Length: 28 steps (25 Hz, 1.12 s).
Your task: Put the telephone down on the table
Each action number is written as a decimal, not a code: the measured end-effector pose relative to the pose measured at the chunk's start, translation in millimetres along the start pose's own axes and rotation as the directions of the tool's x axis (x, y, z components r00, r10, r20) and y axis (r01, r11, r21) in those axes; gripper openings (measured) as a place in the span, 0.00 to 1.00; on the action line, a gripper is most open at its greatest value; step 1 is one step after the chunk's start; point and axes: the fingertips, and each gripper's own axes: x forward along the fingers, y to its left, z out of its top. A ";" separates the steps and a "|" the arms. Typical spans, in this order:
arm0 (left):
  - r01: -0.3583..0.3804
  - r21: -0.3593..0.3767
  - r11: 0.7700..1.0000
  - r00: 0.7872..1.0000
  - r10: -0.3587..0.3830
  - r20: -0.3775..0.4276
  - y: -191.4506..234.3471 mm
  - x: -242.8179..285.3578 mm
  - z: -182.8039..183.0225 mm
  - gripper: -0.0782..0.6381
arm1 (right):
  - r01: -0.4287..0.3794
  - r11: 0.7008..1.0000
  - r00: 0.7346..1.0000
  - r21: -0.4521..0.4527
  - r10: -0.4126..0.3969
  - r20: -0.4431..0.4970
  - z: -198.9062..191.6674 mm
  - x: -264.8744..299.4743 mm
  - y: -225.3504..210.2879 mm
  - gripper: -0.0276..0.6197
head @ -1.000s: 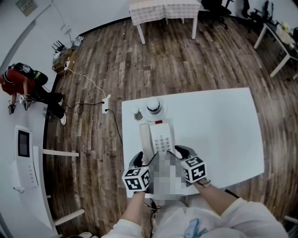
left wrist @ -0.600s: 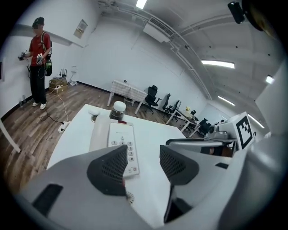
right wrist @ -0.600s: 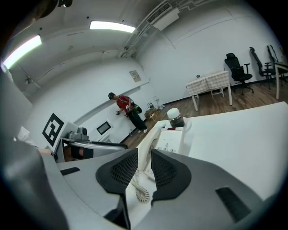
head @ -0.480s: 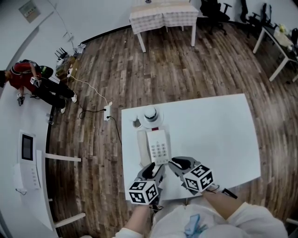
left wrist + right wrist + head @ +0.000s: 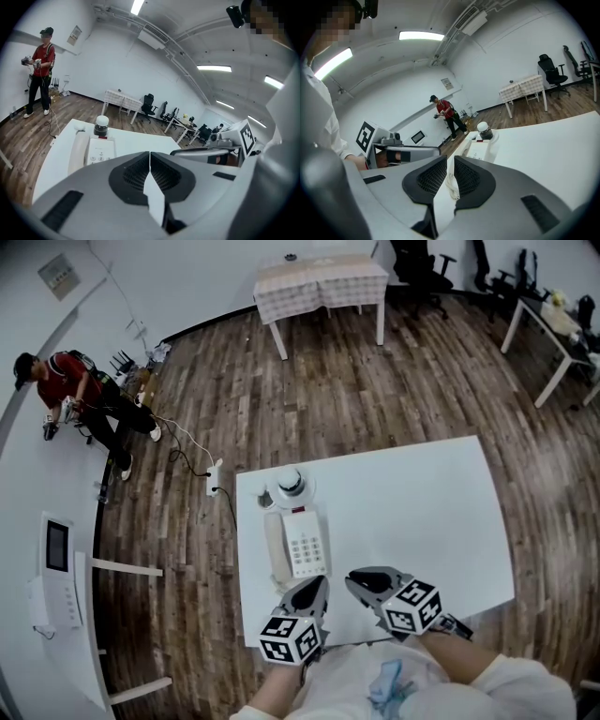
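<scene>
Seeing the telephone (image 5: 298, 547) lying flat on the white table (image 5: 422, 512), close to its left edge, with the handset (image 5: 274, 551) sitting along its left side and the keypad facing up. Noting its coiled cord (image 5: 451, 185) trailing over the tabletop toward the near edge.

Finding neither tool touching it. Holding the left gripper (image 5: 314, 583) just short of the telephone's near end, jaws pressed fully together with nothing between them. Holding the right gripper (image 5: 362, 579) beside it, a little farther right, over bare tabletop. Closing the right jaws at this moment, leaving only a narrow slit and gripping nothing; glimpsing the cord through that slit, lying on the table beyond the pads.

Spotting a small jar (image 5: 291, 484) with a dark body and a white cap standing just past the telephone's far end, and a small white object (image 5: 265, 498) beside it.

Looking farther out: a power strip (image 5: 215, 475) lying on the wooden floor (image 5: 375, 381) beside the table, a table with a checked cloth (image 5: 321, 277) standing by the far wall, and a person in a red top (image 5: 70, 390) standing at the left wall.
</scene>
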 end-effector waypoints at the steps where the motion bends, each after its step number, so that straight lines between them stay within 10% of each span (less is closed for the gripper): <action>1: 0.013 0.016 1.000 1.000 -0.013 -0.003 -8.8 1.0 1.2 0.12 | -0.013 1.000 1.000 -0.003 0.013 0.008 3.2 -7.4 2.4 0.14; 28: 0.231 0.015 0.973 0.972 -0.230 -0.041 -110.1 36.7 13.0 0.11 | 0.004 1.000 0.990 0.028 -0.008 0.141 38.6 -93.3 -19.1 0.10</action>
